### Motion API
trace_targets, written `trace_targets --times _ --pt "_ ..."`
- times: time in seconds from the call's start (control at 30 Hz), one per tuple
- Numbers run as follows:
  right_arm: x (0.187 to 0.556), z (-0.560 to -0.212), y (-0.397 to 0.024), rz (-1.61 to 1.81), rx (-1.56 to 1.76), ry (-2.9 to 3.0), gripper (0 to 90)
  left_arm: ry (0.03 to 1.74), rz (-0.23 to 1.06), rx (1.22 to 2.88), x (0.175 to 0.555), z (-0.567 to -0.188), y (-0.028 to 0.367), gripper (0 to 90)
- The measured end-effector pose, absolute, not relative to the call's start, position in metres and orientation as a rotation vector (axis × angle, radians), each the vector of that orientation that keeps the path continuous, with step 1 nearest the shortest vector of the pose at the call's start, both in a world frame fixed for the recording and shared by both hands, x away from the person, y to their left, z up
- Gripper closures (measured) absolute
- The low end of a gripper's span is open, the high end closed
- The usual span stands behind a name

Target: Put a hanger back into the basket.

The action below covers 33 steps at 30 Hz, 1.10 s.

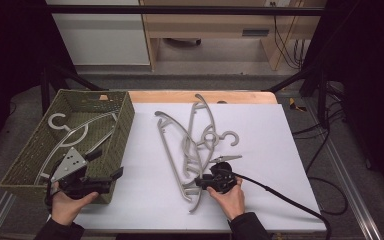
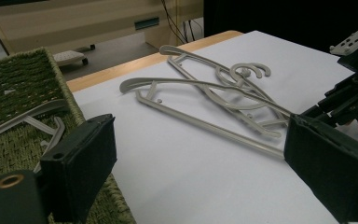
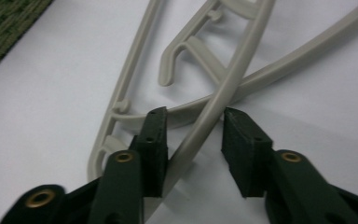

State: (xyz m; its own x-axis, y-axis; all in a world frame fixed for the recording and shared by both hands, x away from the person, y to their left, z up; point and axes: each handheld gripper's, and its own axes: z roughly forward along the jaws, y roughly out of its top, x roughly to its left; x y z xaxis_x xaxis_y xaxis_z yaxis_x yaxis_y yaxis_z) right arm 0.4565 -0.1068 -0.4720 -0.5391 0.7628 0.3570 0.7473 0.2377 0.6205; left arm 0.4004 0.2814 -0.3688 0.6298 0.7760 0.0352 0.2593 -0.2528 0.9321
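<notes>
Right tongs straddle a hanger arm on the desk

In the high view we see our right tongs (image 1: 198,183) low on the white desk (image 1: 280,150), at the near end of a pile of grey hangers (image 1: 192,145). In the right gripper view the curved arm of one hanger (image 3: 223,88) runs up between the two black jaws. The left jaw lies against that arm, while the right jaw stands a little apart from it, so the tongs are partly spread around the hanger rather than pinching it. A second hanger (image 3: 121,109) crosses beneath the first one, just beyond the jaw tips, and both lie flat on the white surface.

Our left tongs (image 1: 111,180) sit at the near corner of the green woven basket (image 1: 122,125), which stands on the left side of the desk. In the left gripper view their jaws are spread wide with nothing between them, and they look across the desk toward the pile. One more hanger in the basket (image 1: 80,132) lies across its floor, its hook toward the far left corner.

The pile on the desk holds several hangers tangled together, hooks pointing to the right, well apart from the basket
</notes>
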Motion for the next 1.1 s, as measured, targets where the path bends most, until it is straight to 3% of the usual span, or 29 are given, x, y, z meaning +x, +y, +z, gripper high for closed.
trace_targets --times 0.53,1.1 --pt "0.458 -0.460 -0.111 1.267 1.608 2.373 77.7 0.838 0.617 1.811 0.401 -0.370 0.281 8.8" --pt "0.452 -0.426 -0.143 1.187 1.471 2.399 81.8 0.832 0.618 1.810 0.400 -0.368 0.282 8.8"
